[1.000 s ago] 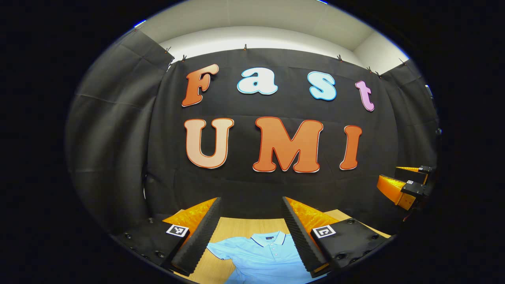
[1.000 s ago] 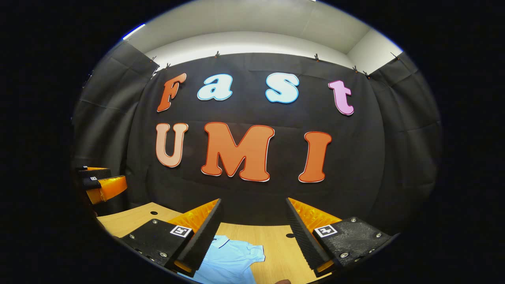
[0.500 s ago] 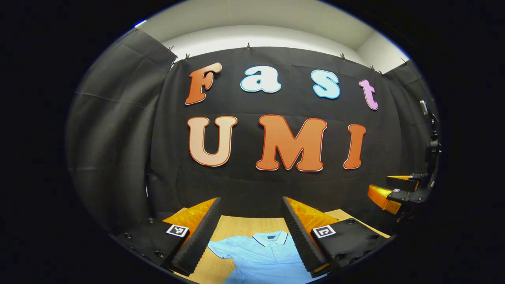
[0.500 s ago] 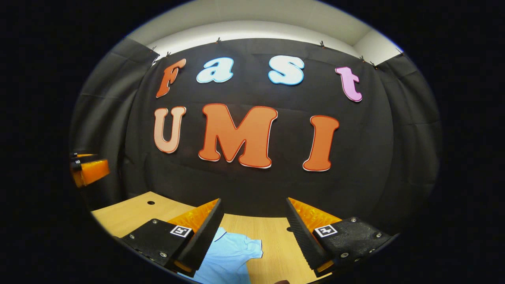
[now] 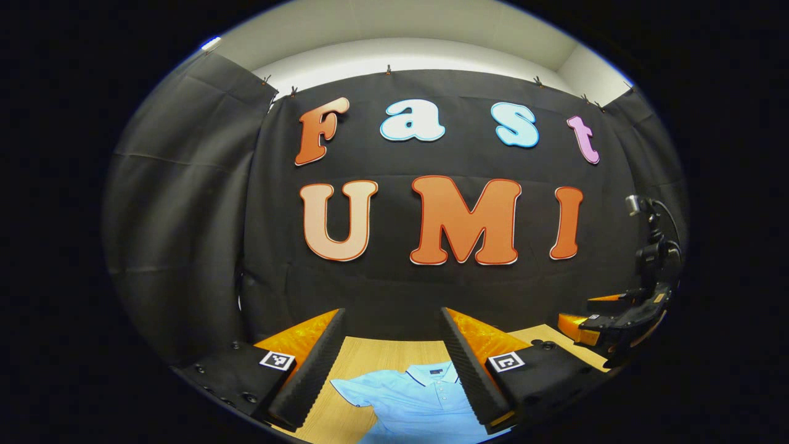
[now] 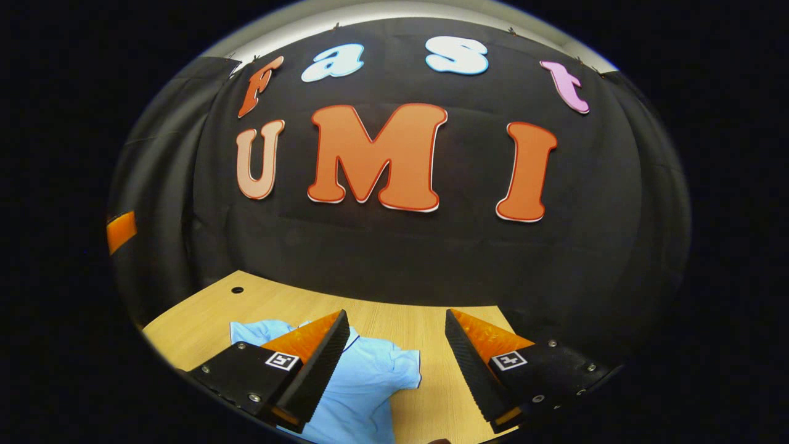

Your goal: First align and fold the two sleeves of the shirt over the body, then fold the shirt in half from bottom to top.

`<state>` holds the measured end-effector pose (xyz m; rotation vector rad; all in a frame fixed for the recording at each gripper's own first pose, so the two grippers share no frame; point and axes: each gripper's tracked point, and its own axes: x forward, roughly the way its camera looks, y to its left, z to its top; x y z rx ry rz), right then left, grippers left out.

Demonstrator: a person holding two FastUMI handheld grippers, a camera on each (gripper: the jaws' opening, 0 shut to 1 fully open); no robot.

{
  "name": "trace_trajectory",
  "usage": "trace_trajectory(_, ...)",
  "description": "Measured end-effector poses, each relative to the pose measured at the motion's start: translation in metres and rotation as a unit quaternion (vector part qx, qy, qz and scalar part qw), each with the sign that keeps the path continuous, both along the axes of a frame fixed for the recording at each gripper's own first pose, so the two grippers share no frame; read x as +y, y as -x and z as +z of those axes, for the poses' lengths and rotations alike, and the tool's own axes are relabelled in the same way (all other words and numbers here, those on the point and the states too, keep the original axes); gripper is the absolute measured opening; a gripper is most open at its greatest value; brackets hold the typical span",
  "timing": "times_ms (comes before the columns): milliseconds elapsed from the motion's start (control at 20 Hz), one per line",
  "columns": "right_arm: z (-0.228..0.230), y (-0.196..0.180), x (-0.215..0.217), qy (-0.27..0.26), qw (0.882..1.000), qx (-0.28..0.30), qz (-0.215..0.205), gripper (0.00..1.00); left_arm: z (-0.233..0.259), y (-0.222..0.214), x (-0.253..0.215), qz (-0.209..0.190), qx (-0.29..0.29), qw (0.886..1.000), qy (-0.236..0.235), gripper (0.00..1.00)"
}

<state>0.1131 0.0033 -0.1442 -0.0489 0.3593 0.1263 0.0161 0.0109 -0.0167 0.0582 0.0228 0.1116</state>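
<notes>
Below and ahead of both grippers, one light blue collared polo shirt [image 5: 413, 401] lies flat on the pale wooden table [image 6: 394, 314], collar toward the wall. Its sleeve lies between the right gripper [image 6: 394, 357]'s spread fingers, likely nearer; the left gripper [image 5: 391, 354], also spread, hangs over the collar.

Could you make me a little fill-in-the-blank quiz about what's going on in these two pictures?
1. The light blue shirt lies on a table made of ____.
2. The fingers of the left gripper stand ____, with nothing held between them.
3. The right gripper is ____ the shirt, not touching it.
4. The shirt's collar points toward the booth's ____.

Missing words: wood; open; above; wall
</notes>
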Motion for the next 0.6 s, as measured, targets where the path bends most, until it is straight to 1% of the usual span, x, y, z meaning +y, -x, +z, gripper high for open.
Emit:
trace_trajectory(150,-0.030,-0.016,0.001,0.001,0.999,0.043,0.007,0.97,0.003,-0.003,0.000,0.003,-0.003,1.000,-0.007,0.98)
trace_trajectory(200,-0.044,-0.020,0.001,-0.003,0.998,0.065,0.006,0.98,0.001,-0.003,0.001,0.006,-0.001,1.000,-0.009,0.98)
trace_trajectory(300,-0.069,-0.027,0.000,-0.017,0.994,0.110,0.000,0.98,-0.004,-0.006,0.006,0.016,0.008,1.000,-0.011,0.94)
trace_trajectory(350,-0.078,-0.030,-0.001,-0.022,0.992,0.127,-0.001,0.98,-0.006,-0.007,0.008,0.022,0.011,1.000,-0.011,0.98)
trace_trajectory(500,-0.109,-0.042,-0.004,-0.023,0.986,0.167,-0.002,0.98,-0.017,-0.010,0.015,0.038,0.024,0.999,-0.007,0.98)
trace_trajectory(600,-0.130,-0.047,-0.011,-0.015,0.980,0.201,-0.004,0.98,-0.024,-0.010,0.020,0.051,0.035,0.998,-0.006,0.98)
